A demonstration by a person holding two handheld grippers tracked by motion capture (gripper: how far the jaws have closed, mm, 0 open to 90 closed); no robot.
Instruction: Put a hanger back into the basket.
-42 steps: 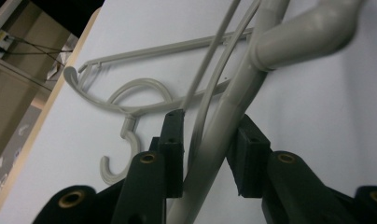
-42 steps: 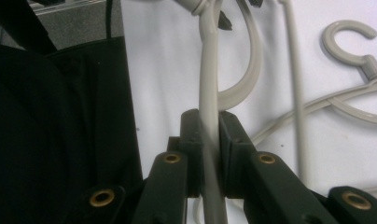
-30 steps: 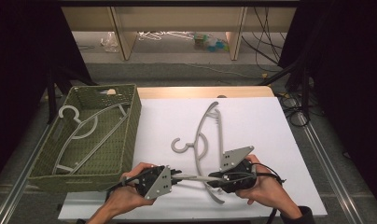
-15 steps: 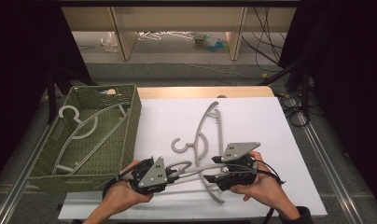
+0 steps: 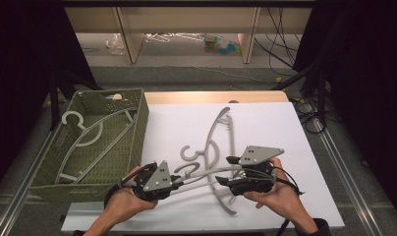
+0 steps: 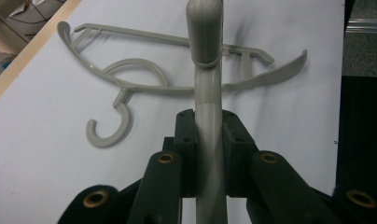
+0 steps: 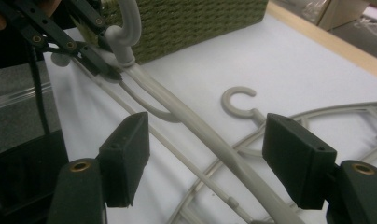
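Hangers are going one by one into the green basket (image 5: 137,118): one grey hanger (image 5: 83,140) already lies inside it, and another (image 5: 221,135) waits on the white table (image 5: 295,147). The held hanger (image 5: 206,174) hangs just above the table, clamped near its hook by the left gripper (image 5: 179,183). The right gripper (image 5: 225,171) has just been opening, its pads (image 7: 126,156) either side of the arm without touching. Carrying it to the basket remains.

The high view looks down from above; both gripper views sit close, sharing the held hanger (image 5: 206,173).
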